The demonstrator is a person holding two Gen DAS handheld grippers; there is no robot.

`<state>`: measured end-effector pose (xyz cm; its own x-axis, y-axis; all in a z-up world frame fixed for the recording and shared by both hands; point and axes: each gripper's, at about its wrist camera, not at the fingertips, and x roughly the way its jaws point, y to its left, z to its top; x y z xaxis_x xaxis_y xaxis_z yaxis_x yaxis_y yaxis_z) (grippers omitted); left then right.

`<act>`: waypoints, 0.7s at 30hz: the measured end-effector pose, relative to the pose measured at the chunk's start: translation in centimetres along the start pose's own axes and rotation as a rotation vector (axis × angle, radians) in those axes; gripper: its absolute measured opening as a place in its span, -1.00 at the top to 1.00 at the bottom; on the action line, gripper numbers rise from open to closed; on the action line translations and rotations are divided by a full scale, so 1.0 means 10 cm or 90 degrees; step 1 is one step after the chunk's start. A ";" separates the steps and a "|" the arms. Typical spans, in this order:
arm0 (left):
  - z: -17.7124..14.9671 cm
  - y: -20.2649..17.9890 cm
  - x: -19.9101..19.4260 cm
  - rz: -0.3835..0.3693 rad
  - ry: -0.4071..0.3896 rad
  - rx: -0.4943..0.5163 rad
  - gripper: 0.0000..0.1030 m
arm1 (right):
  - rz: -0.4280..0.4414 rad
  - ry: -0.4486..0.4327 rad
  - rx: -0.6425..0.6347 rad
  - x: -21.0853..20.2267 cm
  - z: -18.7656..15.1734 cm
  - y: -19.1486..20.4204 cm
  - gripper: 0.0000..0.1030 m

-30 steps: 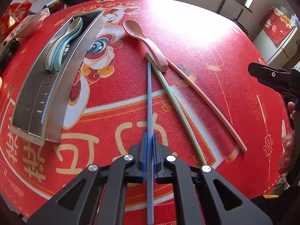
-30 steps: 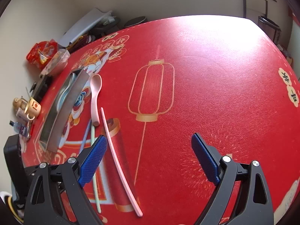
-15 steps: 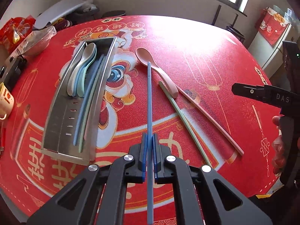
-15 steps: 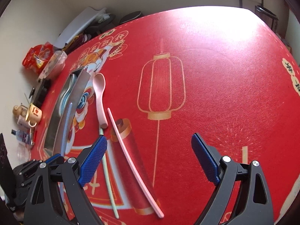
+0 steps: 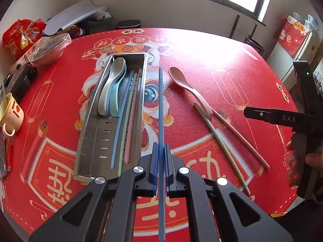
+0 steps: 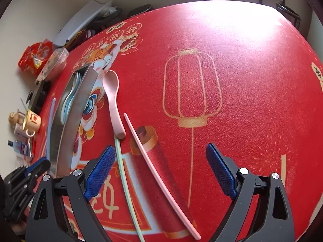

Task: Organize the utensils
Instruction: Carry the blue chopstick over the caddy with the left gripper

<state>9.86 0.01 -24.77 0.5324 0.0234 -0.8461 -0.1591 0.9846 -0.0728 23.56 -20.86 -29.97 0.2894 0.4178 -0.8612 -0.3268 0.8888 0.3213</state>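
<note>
Blue chopstick (image 5: 160, 109) — L gripper (image 5: 160, 167) clamped, raised

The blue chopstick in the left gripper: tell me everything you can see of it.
The blue chopstick is a long, slim, matte stick, plastic by its look, with a ribbed tip at the far end. The left gripper is shut on it partway along its length, so a stretch runs back between the fingers toward the camera. It points straight ahead, lifted off the red tablecloth, to the right of the metal utensil tray and roughly parallel to the chopsticks inside. Only the fingers touch it.
</note>
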 end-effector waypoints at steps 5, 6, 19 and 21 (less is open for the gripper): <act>0.07 0.21 -0.05 -0.013 -0.020 -0.023 0.89 | -0.002 -0.014 -0.053 0.03 0.09 0.21 -0.71; 0.08 0.26 -0.06 -0.017 -0.024 -0.029 0.89 | 0.000 -0.016 -0.065 0.04 0.12 0.26 -0.71; 0.23 0.69 -0.04 -0.051 -0.035 -0.064 0.89 | 0.009 0.030 -0.134 0.57 0.51 0.79 -0.05; 0.24 0.73 -0.05 -0.053 -0.035 -0.062 0.89 | 0.009 0.042 -0.131 0.66 0.55 0.83 0.06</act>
<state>10.39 7.61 -23.59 0.5916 -0.0461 -0.8049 -0.1913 0.9618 -0.1957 27.70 -9.68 -30.80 0.2260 0.4101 -0.8836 -0.5095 0.8229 0.2516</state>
